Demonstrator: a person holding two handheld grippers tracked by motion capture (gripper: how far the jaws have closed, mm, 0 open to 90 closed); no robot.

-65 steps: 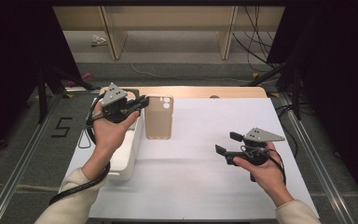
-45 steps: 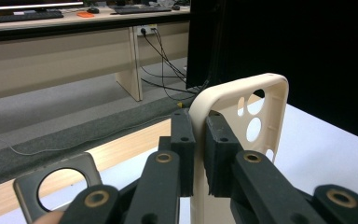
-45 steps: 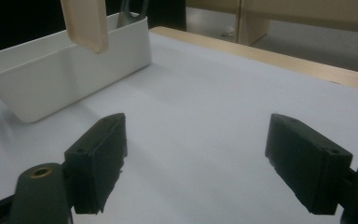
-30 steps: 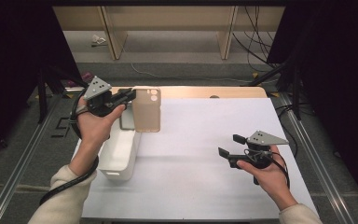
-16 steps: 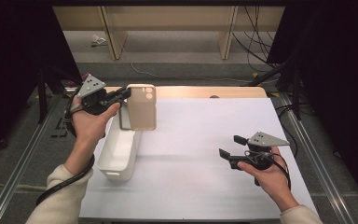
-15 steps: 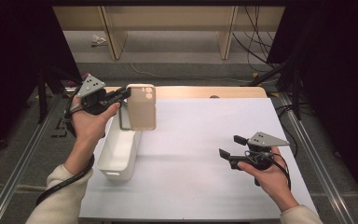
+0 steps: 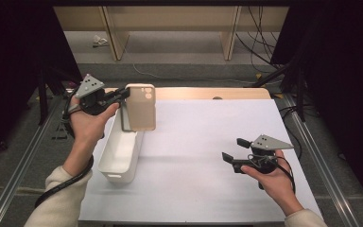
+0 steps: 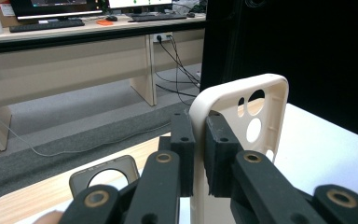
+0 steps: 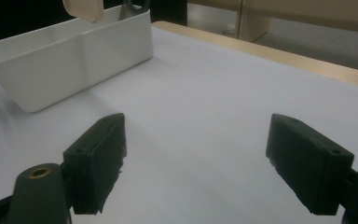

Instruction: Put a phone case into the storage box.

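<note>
Left gripper (image 7: 121,96) jaws pinching phone case (image 7: 140,107) edge over bin (image 7: 119,152); right gripper (image 7: 235,153) jaws spread above bare mid-worktop (image 7: 198,127).

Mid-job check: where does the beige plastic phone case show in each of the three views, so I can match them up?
High view: beige plastic phone case upper left, held upright over the white plastic bin by the left gripper.
Left gripper view: right of centre, its edge clamped between the jaws.
Right gripper view: its rounded corner at the top edge.
Shared landmark: the white bin in the high and right gripper views.
</note>
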